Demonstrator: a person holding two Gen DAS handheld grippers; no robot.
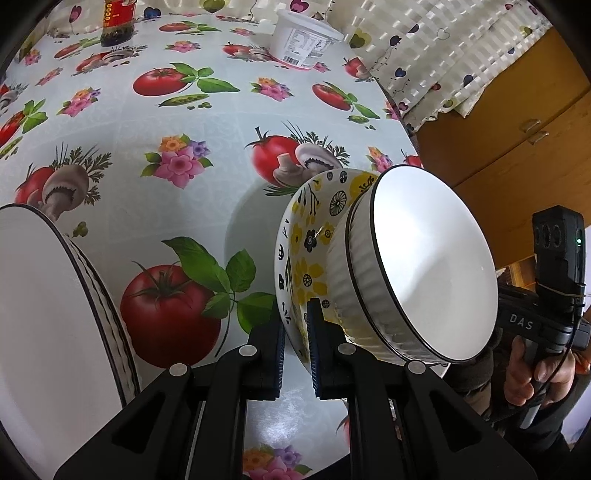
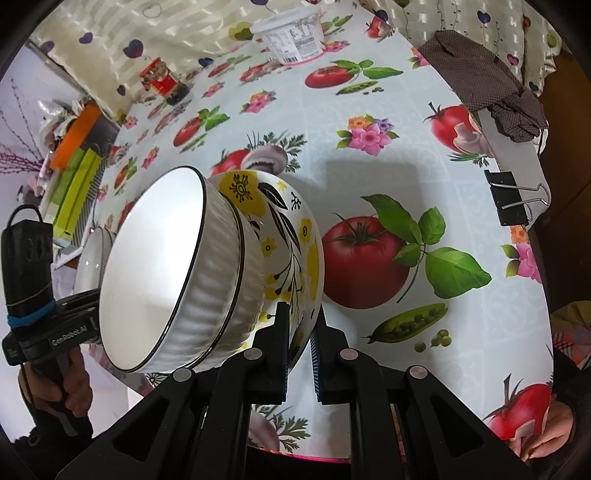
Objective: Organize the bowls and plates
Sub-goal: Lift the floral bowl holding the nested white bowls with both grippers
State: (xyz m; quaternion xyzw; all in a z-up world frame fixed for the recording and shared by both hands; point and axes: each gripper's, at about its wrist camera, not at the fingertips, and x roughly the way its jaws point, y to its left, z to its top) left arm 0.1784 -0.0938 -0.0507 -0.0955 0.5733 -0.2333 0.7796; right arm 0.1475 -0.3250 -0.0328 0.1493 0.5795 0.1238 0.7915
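A floral bowl [image 1: 306,236] with yellow flowers carries a white ribbed bowl [image 1: 424,266] with a black rim nested inside it. My left gripper [image 1: 295,321] is shut on the floral bowl's rim. In the right wrist view, my right gripper [image 2: 301,314] is shut on the opposite rim of the same floral bowl [image 2: 291,229], with the ribbed bowl [image 2: 155,266] to its left. A large white black-rimmed dish [image 1: 37,314] stands at the left edge. The stack throws a shadow on the tablecloth; whether it touches the table I cannot tell.
A white plastic tub [image 1: 303,40] and a sauce jar [image 1: 116,26] stand at the table's far side. A brown cloth [image 2: 480,74] and a black binder clip [image 2: 509,203] sit at the right edge. A wooden cabinet [image 1: 517,147] is beyond the table. A person's hand [image 1: 532,373] grips the other handle.
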